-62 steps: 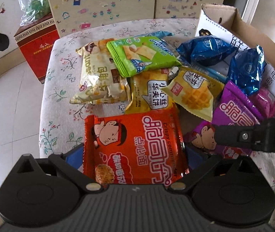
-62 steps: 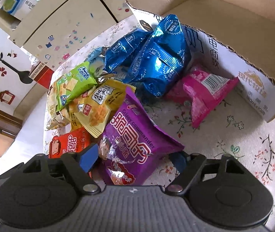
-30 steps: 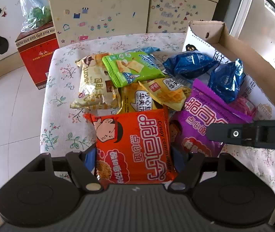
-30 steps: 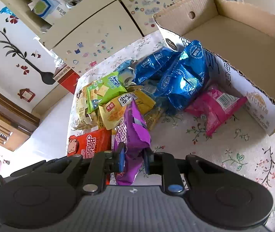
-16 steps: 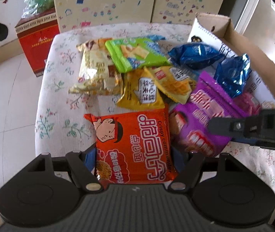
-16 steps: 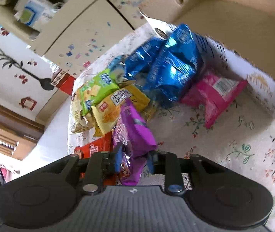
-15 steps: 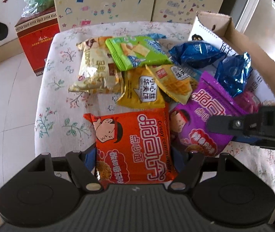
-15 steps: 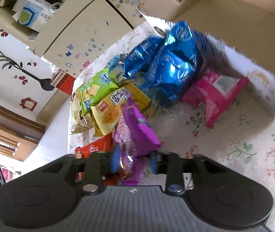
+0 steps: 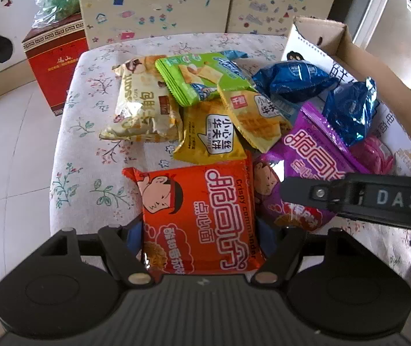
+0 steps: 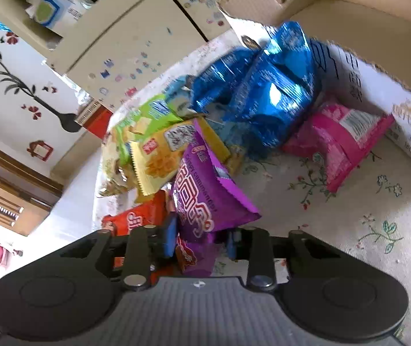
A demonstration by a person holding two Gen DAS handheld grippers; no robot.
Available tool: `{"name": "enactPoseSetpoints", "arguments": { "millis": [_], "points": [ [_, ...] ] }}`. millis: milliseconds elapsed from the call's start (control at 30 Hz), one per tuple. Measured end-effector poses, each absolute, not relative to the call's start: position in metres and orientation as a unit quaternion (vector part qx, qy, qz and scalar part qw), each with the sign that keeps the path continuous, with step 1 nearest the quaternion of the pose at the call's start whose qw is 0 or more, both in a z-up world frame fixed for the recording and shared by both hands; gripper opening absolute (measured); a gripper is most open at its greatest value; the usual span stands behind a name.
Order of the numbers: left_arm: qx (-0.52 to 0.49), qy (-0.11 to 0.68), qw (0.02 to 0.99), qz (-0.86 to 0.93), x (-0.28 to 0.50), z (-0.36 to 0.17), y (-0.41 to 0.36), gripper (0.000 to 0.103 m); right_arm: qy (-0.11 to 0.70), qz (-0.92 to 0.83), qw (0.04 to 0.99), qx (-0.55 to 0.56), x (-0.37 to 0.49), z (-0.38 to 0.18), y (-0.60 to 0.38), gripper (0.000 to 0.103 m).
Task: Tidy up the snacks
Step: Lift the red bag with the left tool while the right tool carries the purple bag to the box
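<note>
Purple packet (image 10: 205, 201) was pinched at its bottom edge in the right gripper (image 10: 202, 242) jaws, long axis pointing up and away. Left gripper (image 9: 199, 233) jaws pinched the orange packet (image 9: 196, 216), lying lengthwise ahead. I'd lift both clear before swinging over to the cardboard box (image 10: 349, 28) beyond.

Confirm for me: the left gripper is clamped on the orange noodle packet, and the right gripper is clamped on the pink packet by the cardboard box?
Not quite. The right gripper is clamped on the purple packet; the right wrist view shows the pink packet lying untouched by the cardboard box. The left gripper does hold the orange noodle packet.
</note>
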State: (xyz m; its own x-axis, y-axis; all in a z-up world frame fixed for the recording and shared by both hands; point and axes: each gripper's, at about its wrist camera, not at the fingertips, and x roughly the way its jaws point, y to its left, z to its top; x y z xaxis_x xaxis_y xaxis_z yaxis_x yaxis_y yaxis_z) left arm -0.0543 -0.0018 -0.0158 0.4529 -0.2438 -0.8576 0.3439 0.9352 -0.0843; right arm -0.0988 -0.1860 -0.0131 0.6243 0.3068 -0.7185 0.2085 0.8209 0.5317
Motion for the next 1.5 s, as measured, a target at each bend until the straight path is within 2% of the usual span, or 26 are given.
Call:
{"name": "enactPoseSetpoints", "arguments": {
  "millis": [200,667,1500],
  "points": [
    [0.047,0.476,0.861,-0.174,-0.060,-0.003,-0.004,0.074,0.401,0.023,0.887,0.228,-0.109,0.013,-0.175,0.035],
    [0.036,0.425,0.886,-0.180,-0.068,0.038,-0.015,0.074,0.339,0.022,0.920,0.197,-0.122,0.055,-0.184,0.035],
    [-0.003,0.368,0.907,-0.205,-0.069,0.083,-0.048,0.074,0.248,-0.018,0.934,0.257,-0.144,0.100,-0.251,0.035]
  ]
}}
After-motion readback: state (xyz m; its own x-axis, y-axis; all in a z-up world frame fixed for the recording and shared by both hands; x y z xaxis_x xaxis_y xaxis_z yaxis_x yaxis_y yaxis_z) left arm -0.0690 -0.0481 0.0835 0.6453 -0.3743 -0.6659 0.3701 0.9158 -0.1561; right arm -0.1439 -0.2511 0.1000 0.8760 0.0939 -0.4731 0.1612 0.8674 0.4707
